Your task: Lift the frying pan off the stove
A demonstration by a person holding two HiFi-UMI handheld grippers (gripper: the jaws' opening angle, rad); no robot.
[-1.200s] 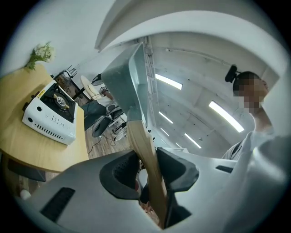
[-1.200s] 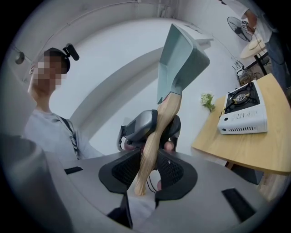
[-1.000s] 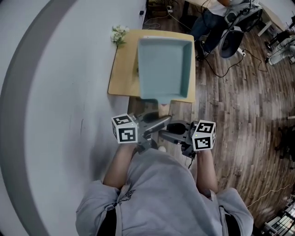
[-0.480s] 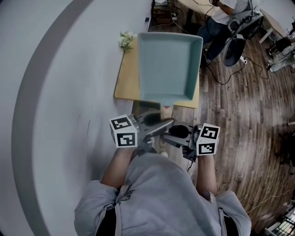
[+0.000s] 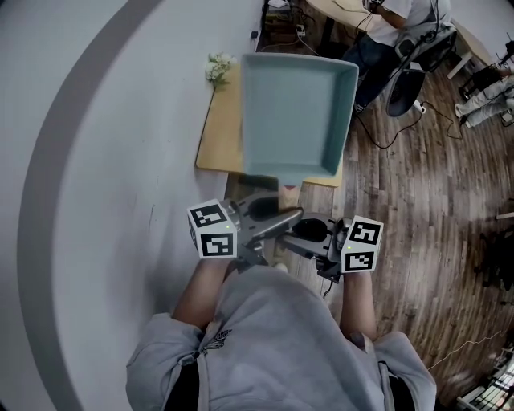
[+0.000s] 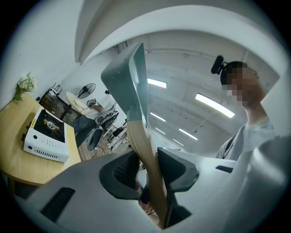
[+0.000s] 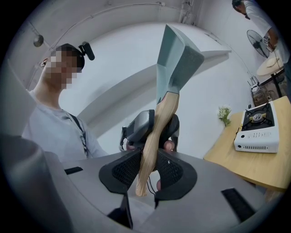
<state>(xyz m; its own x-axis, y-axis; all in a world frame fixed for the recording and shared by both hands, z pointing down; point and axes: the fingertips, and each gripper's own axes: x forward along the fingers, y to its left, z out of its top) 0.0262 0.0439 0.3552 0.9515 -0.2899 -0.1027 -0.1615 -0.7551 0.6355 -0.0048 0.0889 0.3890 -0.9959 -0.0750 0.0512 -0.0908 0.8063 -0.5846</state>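
Observation:
A square teal frying pan (image 5: 297,112) hangs in the air above the wooden table (image 5: 215,140), tilted, with its light wooden handle (image 5: 287,193) pointing toward me. My left gripper (image 5: 273,218) and right gripper (image 5: 303,233) are both shut on that handle from opposite sides. In the left gripper view the handle (image 6: 146,152) runs between the pads up to the pan (image 6: 129,79), and the white stove (image 6: 47,134) stands bare on the table below. The right gripper view shows the handle (image 7: 157,129) pinched in the jaws, the pan (image 7: 177,59) above, and the stove (image 7: 258,129) at the right.
A small bunch of white flowers (image 5: 217,68) stands at the table's far left corner. Behind the table a person (image 5: 385,24) sits by an office chair (image 5: 405,80), with cables on the wood floor (image 5: 418,201). A grey-and-white wall (image 5: 88,160) runs along the left.
The pan has come up and looms larger, covering more of the table. Both grippers keep their hold on the handle and have barely shifted.

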